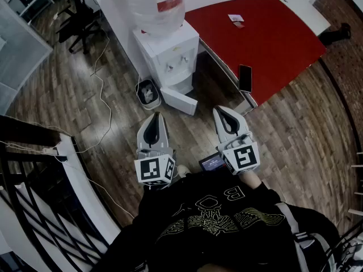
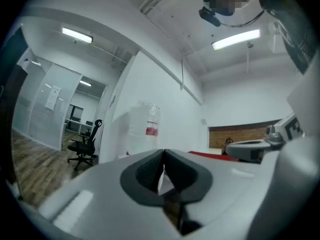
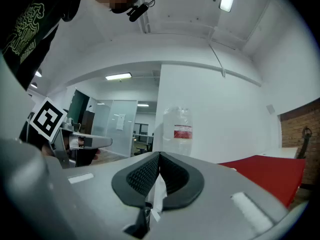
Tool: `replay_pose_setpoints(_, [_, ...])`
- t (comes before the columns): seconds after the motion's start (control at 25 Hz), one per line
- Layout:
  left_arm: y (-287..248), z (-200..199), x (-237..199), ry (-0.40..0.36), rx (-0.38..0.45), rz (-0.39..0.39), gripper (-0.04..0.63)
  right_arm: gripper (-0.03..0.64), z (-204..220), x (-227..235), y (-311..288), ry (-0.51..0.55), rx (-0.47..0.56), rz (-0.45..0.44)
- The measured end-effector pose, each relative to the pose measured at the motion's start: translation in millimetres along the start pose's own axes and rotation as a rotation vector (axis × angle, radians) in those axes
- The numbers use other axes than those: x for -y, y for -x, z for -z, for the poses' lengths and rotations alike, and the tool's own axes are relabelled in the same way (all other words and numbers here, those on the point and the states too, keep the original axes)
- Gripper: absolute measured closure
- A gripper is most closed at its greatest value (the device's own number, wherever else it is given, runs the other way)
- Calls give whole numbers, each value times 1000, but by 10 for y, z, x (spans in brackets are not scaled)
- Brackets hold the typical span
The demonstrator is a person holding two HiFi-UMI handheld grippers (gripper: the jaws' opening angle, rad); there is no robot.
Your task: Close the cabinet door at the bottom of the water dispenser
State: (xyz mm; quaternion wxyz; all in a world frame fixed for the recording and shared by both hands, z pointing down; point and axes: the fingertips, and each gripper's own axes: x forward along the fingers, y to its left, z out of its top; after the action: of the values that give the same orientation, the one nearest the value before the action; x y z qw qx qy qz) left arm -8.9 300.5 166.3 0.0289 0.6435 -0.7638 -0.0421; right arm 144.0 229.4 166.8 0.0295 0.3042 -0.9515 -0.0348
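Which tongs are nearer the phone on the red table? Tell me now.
Right. In the head view the right tongs sit just below and left of the phone; the left tongs are much farther left.

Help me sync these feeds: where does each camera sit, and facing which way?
Head view: on the person's head, steeply down at the water dispenser and its open cabinet door; both grippers, black top show.
Left gripper view: rides left gripper, level, shut jaws; right gripper at right.
Right gripper view: rides it, level, shut jaws; left gripper at left.
Both gripper views face the water bottle.
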Motion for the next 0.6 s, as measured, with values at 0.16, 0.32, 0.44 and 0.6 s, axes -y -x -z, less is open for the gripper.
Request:
replay_pose_setpoints(0.16, [-146, 45, -193, -19, 0, 0, 588, 618, 41, 13, -143, 19, 3, 41])
replay_pose_setpoints(0.32, [-333, 124, -326, -23, -15, -8, 588, 618, 149, 93, -294, 13, -10, 53])
replay_pose_setpoints(0.44, [-542, 203, -395, -18, -24, -12, 588, 618, 233, 188, -483, -7, -1, 35])
replay_pose_setpoints(0.6, [-904, 286, -428, -27, -46, -12, 588, 618, 336, 384, -827, -65, -1, 6])
